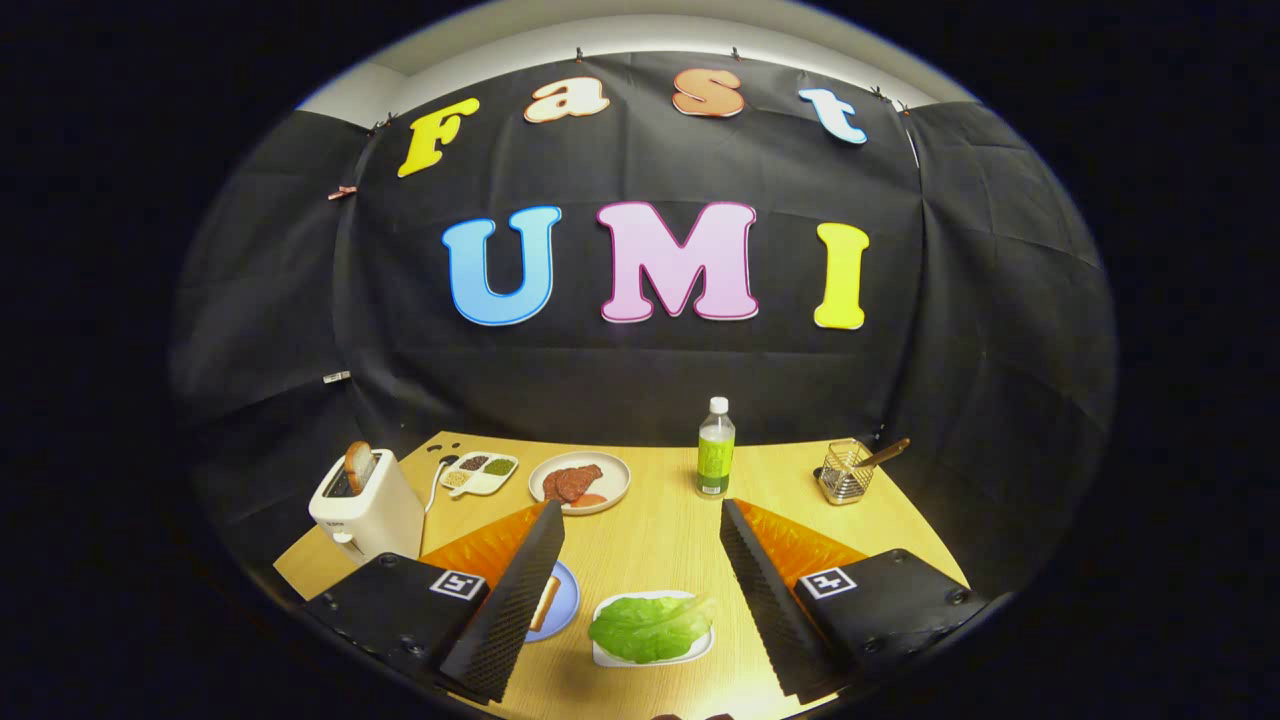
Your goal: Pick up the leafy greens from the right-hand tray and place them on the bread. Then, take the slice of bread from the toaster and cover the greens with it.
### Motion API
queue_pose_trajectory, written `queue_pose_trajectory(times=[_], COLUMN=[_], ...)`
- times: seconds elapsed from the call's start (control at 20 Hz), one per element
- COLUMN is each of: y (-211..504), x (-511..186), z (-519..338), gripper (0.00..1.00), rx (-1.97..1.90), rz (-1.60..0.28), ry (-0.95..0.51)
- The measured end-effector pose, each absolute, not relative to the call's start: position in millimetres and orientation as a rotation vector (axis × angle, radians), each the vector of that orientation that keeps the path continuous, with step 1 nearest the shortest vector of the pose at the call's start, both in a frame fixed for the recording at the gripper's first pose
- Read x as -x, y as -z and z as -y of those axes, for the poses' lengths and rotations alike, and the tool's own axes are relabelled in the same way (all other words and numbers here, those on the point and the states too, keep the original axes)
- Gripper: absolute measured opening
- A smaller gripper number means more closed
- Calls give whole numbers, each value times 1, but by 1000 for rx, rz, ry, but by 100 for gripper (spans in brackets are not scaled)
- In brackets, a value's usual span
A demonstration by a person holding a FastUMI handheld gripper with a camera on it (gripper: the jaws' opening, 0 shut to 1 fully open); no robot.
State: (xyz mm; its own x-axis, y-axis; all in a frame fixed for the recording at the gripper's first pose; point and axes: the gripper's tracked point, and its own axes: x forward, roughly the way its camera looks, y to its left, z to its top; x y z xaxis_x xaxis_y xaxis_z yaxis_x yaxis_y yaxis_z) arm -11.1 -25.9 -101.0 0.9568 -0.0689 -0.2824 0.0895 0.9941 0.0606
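My gripper (640,520) is open, its two black ribbed fingers (520,590) spread wide above the wooden table (660,530). Between the fingers, low and near me, the green leafy greens (650,627) lie on a small white tray (700,648). Left of the tray, a slice of bread (546,605) rests on a blue plate (565,600), half hidden behind the left finger. A white toaster (362,505) stands at the table's left edge with a bread slice (357,465) sticking up from its slot.
Beyond the fingers sit a white plate with brown meat (579,482), a divided dish of seeds (480,471), a green bottle (716,450) and a wire holder with a utensil (848,470) at the back right.
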Motion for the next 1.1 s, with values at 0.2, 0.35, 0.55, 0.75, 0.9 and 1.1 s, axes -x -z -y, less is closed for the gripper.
queue_pose_trajectory(times=[0.2,0.35,0.55,0.75,0.9,1.1], y=[129,154,198,256,303,336], x=[7,4,-6,-11,-11,-21], z=[30,32,34,43,49,46], gripper=[98,97,98,99,98,99], rx=[-92,-101,-126,-112,-124,-111], rz=[-356,-413,-506,-605,-706,-759], ry=[92,97,103,148,167,166])
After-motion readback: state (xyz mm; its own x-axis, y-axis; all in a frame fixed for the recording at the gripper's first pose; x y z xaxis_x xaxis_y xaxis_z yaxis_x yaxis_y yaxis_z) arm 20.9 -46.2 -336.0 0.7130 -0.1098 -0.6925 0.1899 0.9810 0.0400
